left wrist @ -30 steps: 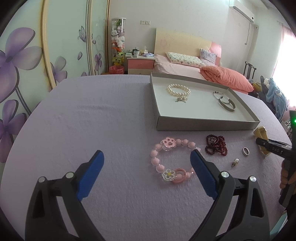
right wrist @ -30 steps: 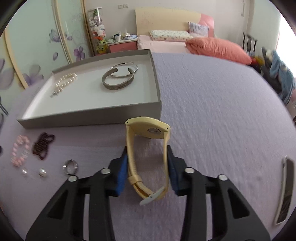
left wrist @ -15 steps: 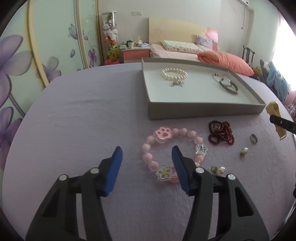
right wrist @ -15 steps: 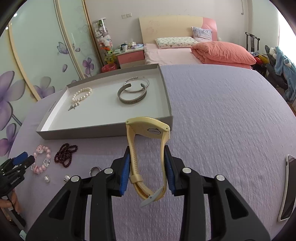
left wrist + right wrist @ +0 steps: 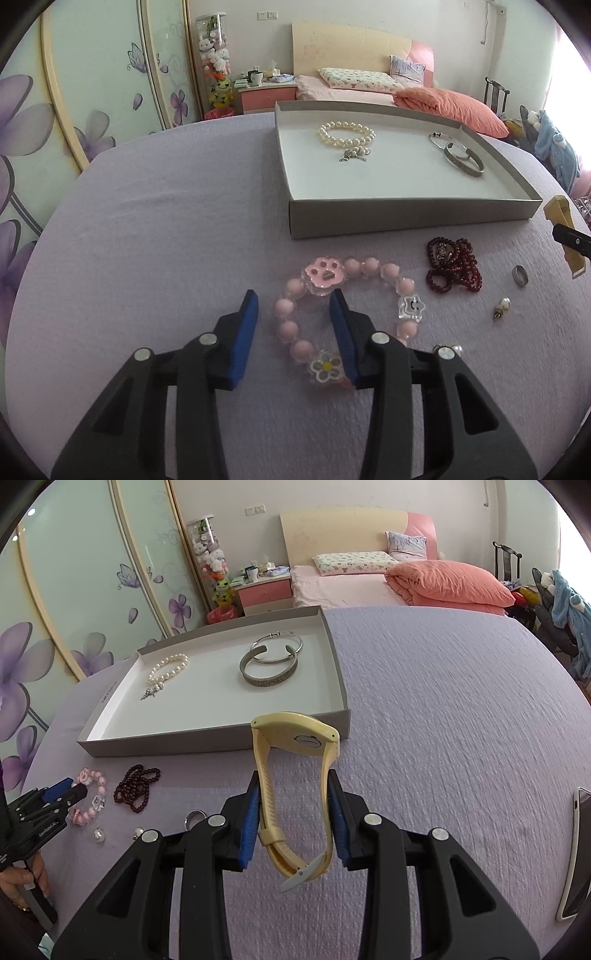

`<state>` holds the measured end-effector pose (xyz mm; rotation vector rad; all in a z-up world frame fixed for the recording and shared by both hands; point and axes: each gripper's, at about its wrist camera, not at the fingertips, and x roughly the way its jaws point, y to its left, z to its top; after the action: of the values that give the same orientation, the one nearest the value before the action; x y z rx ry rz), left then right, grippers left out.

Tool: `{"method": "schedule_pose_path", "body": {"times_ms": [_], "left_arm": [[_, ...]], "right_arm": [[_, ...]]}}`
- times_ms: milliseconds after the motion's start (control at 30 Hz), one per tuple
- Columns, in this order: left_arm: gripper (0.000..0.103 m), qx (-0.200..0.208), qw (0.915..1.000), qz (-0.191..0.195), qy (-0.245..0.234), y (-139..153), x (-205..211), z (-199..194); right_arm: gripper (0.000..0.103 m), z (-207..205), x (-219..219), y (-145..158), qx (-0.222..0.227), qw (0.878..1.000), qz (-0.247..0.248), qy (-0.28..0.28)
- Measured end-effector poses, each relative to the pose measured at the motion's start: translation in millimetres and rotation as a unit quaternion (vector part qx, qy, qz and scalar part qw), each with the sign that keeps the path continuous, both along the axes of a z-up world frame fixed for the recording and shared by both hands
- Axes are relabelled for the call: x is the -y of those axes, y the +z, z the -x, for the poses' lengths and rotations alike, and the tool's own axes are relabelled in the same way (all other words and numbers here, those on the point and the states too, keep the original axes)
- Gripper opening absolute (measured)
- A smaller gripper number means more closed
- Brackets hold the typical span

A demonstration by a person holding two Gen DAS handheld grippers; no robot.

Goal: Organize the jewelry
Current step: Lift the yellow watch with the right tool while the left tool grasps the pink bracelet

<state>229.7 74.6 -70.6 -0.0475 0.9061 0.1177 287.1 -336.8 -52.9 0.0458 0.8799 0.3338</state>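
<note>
My pink bead bracelet (image 5: 343, 306) lies flat on the lilac table (image 5: 166, 229), just in front of the grey tray (image 5: 406, 219), and my left gripper (image 5: 293, 325) is set over its left side: the fingers are closing, about a third apart, one blue pad (image 5: 245, 332) outside the loop on bare cloth and the other inside it, with the left run of beads between them; I see no pad pressing on a bead. My right gripper (image 5: 293, 805) has its fingers narrow and clamped on the yellow watch (image 5: 295, 786), pads against both sides of the strap, the watch case standing up above the near wall of the tray. Right of the pink bracelet sit the dark red bead bracelet (image 5: 452, 267), a silver ring (image 5: 520, 276) and a pearl earring (image 5: 502, 306), all apart from each other; a second pearl piece (image 5: 452, 349) peeks out just beside my left gripper's right finger. Inside the tray lie a pearl bracelet (image 5: 347, 134) and two silver bangles (image 5: 458, 153), with wide white floor open between and in front of them. Left of the pink bracelet the cloth is open; right of the watch it runs free to a phone (image 5: 576, 849) at the edge.
</note>
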Motion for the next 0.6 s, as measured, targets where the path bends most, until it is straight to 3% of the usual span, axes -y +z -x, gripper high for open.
{"method": "schedule_pose_path", "body": {"times_ms": [67,100,300,600], "left_arm": [[0.025,0.001,1.0,0.003,-0.003,0.2,0.6,-0.1],[0.014,0.001,1.0,0.0,-0.004,0.4,1.7,-0.1],[0.013,0.004,0.9999,0.013,-0.005,3.9,0.7,5.9],[0.013,0.078,0.996,0.035,-0.027,55.7,9.2,27.7]], "right_arm": [[0.035,0.8,-0.7,0.4,0.001,1.0,-0.001,0.002],[0.035,1.4,-0.6,0.3,0.001,1.0,-0.001,0.002],[0.035,3.5,-0.4,2.3,0.003,1.0,-0.003,0.004],[0.035,8.4,-1.8,15.2,0.018,1.0,-0.013,0.008]]}}
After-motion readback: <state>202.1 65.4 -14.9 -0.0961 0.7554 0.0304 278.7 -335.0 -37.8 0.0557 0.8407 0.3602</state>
